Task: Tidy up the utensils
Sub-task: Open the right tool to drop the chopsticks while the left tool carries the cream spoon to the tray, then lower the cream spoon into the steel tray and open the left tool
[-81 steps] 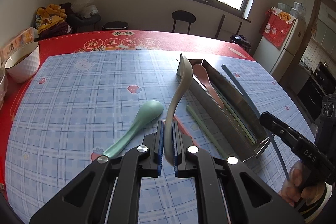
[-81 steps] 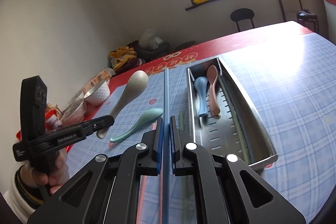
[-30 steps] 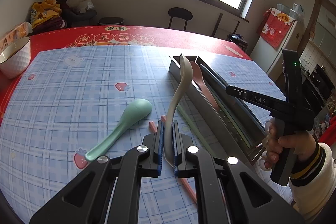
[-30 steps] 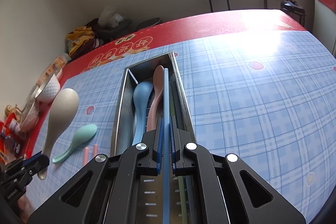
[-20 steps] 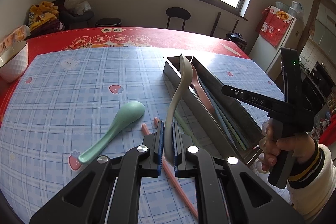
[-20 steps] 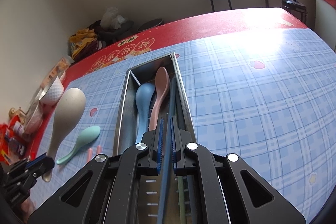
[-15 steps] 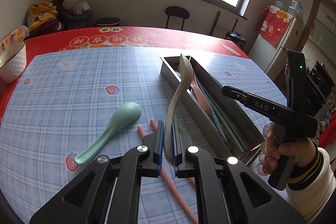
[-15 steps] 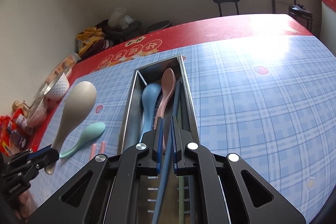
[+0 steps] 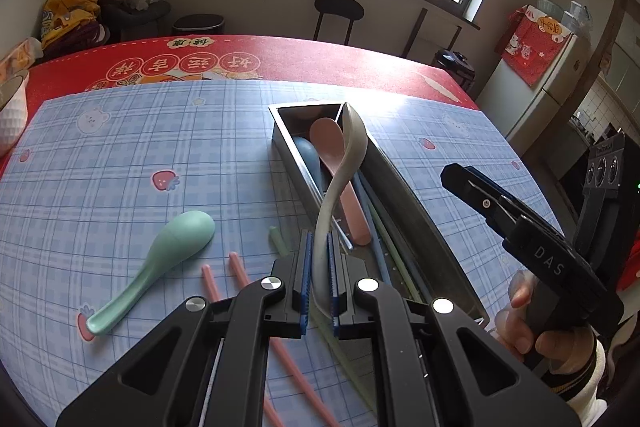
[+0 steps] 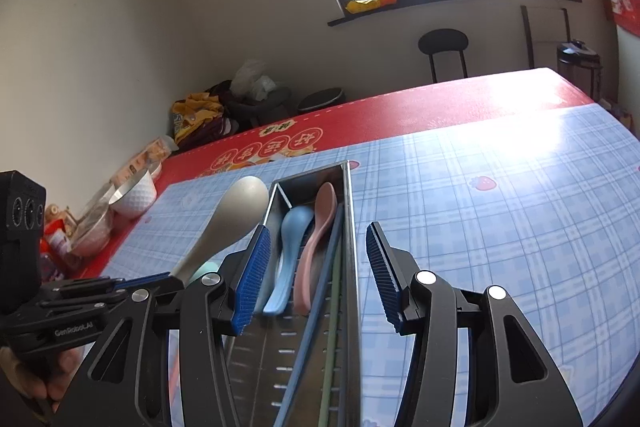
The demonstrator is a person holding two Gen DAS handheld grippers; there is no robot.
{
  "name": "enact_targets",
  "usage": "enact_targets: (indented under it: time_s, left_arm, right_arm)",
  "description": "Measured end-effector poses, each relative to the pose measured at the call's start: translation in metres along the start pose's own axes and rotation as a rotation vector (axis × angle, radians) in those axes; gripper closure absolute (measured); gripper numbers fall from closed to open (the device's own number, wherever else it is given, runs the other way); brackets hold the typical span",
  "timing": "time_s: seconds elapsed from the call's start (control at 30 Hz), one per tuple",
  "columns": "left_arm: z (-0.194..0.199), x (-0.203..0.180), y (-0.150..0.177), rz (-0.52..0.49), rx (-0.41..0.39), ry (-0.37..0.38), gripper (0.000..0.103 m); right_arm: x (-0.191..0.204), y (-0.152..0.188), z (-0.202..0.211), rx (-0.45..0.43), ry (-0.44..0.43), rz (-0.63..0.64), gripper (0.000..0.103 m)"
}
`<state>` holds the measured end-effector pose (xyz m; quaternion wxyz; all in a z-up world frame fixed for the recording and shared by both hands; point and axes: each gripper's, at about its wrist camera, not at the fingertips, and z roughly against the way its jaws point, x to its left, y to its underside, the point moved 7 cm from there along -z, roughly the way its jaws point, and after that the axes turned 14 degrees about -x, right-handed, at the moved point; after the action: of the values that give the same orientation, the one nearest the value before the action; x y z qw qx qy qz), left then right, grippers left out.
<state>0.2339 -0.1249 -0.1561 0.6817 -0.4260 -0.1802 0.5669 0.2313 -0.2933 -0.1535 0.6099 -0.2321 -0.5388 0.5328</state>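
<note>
Two spoons and a couple of chopsticks are already sitting in the metal tray [image 10: 351, 227] while we're gripping the beige spoon [image 9: 340, 187] in the left gripper [image 9: 319, 279] above it, the right gripper [image 10: 316, 267] hanging spread and empty, leaving the green spoon [image 9: 160, 259] and pink chopsticks [image 9: 240, 279] on the table.

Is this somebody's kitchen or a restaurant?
Most likely a home dining room beside a kitchen. There is a fridge with a red cover, a dining table with a strawberry-print cloth, and a stool under the window.
</note>
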Motion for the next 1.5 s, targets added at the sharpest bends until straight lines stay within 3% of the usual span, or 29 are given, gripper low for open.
enact_targets:
  time_s: [0.13,0.37,0.6,0.83,1.0,1.07,1.13,1.5]
  left_arm:
    - [-0.022,-0.007,-0.013,0.060,0.037,-0.034,0.095]
    - [-0.047,-0.003,-0.020,0.174,0.104,-0.125,0.095]
    - [-0.060,-0.014,-0.023,0.158,0.118,-0.163,0.095]
    - [-0.070,-0.009,-0.026,0.136,0.099,-0.248,0.095]
    - [-0.076,-0.021,-0.026,0.099,0.125,-0.212,0.094]
    - [-0.076,-0.025,-0.027,0.106,0.127,-0.192,0.088]
    - [-0.073,-0.028,-0.031,0.092,0.110,-0.182,0.080]
    - [-0.020,-0.017,-0.041,-0.025,-0.018,-0.145,0.070]
  right_arm:
    - [-0.021,-0.004,0.005,-0.006,0.007,-0.103,0.054]
    - [-0.036,-0.013,0.013,-0.035,0.022,-0.165,0.054]
    - [-0.046,-0.018,0.017,-0.042,0.012,-0.223,0.054]
    - [-0.054,-0.017,0.018,-0.032,0.006,-0.265,0.054]
    - [-0.054,-0.017,0.021,-0.029,-0.004,-0.285,0.054]
    - [-0.055,-0.018,0.021,-0.031,-0.003,-0.281,0.054]
    - [-0.057,-0.018,0.021,-0.031,-0.002,-0.283,0.054]
    - [-0.055,-0.012,0.015,-0.005,-0.004,-0.273,0.054]
